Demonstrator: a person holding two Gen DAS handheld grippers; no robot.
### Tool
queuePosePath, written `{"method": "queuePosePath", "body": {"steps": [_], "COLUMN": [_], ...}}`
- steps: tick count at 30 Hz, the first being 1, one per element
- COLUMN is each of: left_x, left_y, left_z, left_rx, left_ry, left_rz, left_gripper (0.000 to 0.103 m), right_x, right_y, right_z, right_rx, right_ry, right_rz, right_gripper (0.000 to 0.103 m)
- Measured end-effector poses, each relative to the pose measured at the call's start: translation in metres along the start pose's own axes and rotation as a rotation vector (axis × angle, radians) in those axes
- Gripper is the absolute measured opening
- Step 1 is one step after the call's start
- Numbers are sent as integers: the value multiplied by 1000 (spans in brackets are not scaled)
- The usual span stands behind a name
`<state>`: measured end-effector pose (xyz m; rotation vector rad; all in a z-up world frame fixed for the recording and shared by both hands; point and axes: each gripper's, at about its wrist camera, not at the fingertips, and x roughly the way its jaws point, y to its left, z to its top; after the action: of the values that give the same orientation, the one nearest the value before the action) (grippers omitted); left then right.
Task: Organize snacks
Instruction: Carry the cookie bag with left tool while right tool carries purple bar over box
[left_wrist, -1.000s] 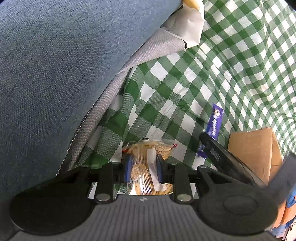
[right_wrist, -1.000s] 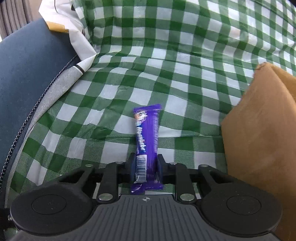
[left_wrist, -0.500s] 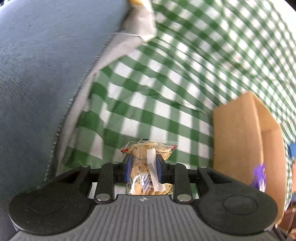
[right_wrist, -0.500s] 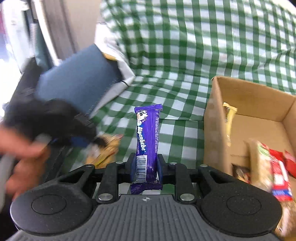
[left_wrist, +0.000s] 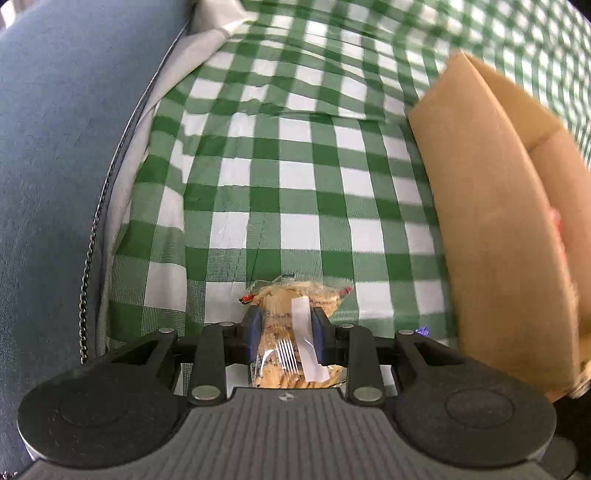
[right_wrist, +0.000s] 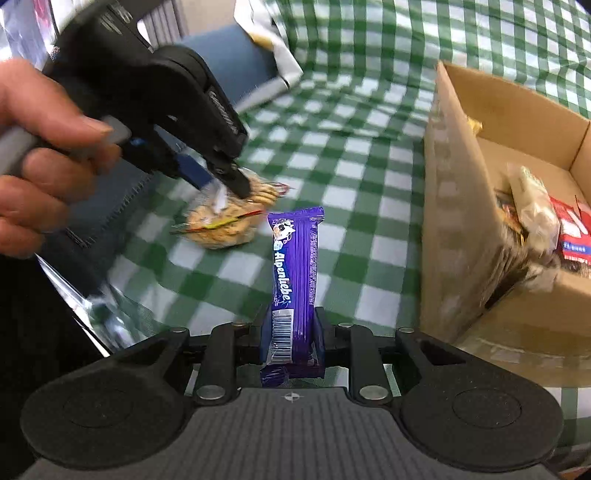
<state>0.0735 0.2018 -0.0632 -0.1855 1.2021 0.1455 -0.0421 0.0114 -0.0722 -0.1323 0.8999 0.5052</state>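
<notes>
The left gripper (left_wrist: 286, 330) has its jaws around a clear cookie bag (left_wrist: 291, 332), blue pads against the bag's sides; the jaws have just been opening a little, yet the bag sits between them and looks gripped. From the right wrist view, the same gripper (right_wrist: 225, 177) is held by a hand (right_wrist: 40, 155) and the cookie bag (right_wrist: 225, 221) hangs low over the green-checked cloth (right_wrist: 343, 177); with the blur I cannot tell whether it touches the cloth.

The right gripper (right_wrist: 291, 336) is clenched on the lower end of a purple candy bar (right_wrist: 295, 277), which stands up between the jaws, its far end near the cookie bag.

A cardboard box (right_wrist: 458, 206) stands open on the cloth to the right of both grippers. Inside it lie several snack packs (right_wrist: 543, 218), among them a pale wrapper and a red-and-white one. In the left wrist view the box (left_wrist: 498, 229) shows mostly its outer wall, just right of the cookie bag.

A blue cushion (left_wrist: 62, 147) with a grey edge lies along the left side of the cloth.
</notes>
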Motion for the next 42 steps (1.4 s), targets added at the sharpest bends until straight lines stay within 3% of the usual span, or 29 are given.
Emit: {"method": "queuePosePath", "body": {"steps": [2, 16, 26, 38, 42], "left_x": [3, 14, 15, 22, 24], "left_y": [-9, -22, -24, -27, -26], "left_z": [-4, -12, -11, -8, -8], "left_rx": [36, 97, 105, 144, 154], "left_ry": [5, 9, 13, 25, 25], "left_rz": [21, 129, 144, 166, 171], "left_gripper": [49, 64, 66, 67, 67], "right_x": [5, 20, 23, 24, 23], "right_y": [-5, -14, -16, -8, -7], "right_z": [-2, -5, -3, -2, -2], "right_rx": [35, 46, 51, -32, -48], "right_ry": [26, 59, 50, 29, 21], "right_rz": [-3, 4, -20, -64, -67], "right_gripper": [25, 30, 34, 36, 27]}}
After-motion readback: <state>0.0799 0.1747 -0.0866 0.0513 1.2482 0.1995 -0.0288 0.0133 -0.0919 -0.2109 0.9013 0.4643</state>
